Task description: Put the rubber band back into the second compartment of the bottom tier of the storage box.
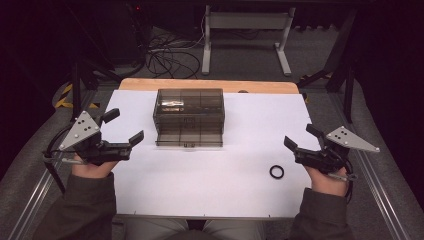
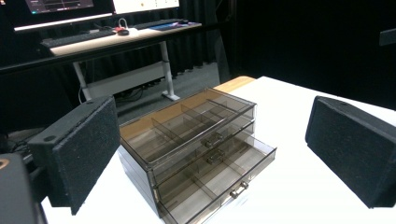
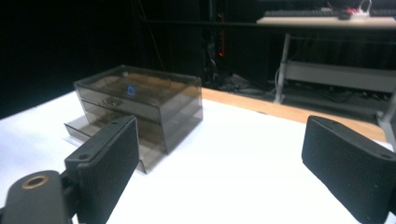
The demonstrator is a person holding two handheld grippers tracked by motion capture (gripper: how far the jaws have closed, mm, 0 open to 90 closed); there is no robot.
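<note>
**Open drawer, loose ring, both grippers waiting**

The smoky transparent drawer box stood at the middle of the white table, toward its far edge, with its bottom drawer pulled out toward the person and the two upper drawers shut. In the left gripper view the open drawer's dividers and its small metal knob were plain to see, and the compartments looked empty. A black ring lay flat on the table near the right front, well apart from the box and just beside the right gripper.

That gripper hovered at the table's right edge with its jaws spread apart and nothing between them. The left gripper was held at the left edge, jaws likewise wide and empty, aimed toward the box's front corner.

Judging from the layout, the step in hand was likely fetching the ring for the open drawer (the right gripper being the nearer one). To do it well, the person would want to come down over the ring with one pad inside or both across it, close gently since it lies thin and flat on the table, and lift it clear before carrying it. The left gripper could steady the box if the drawer were nudged.
</note>
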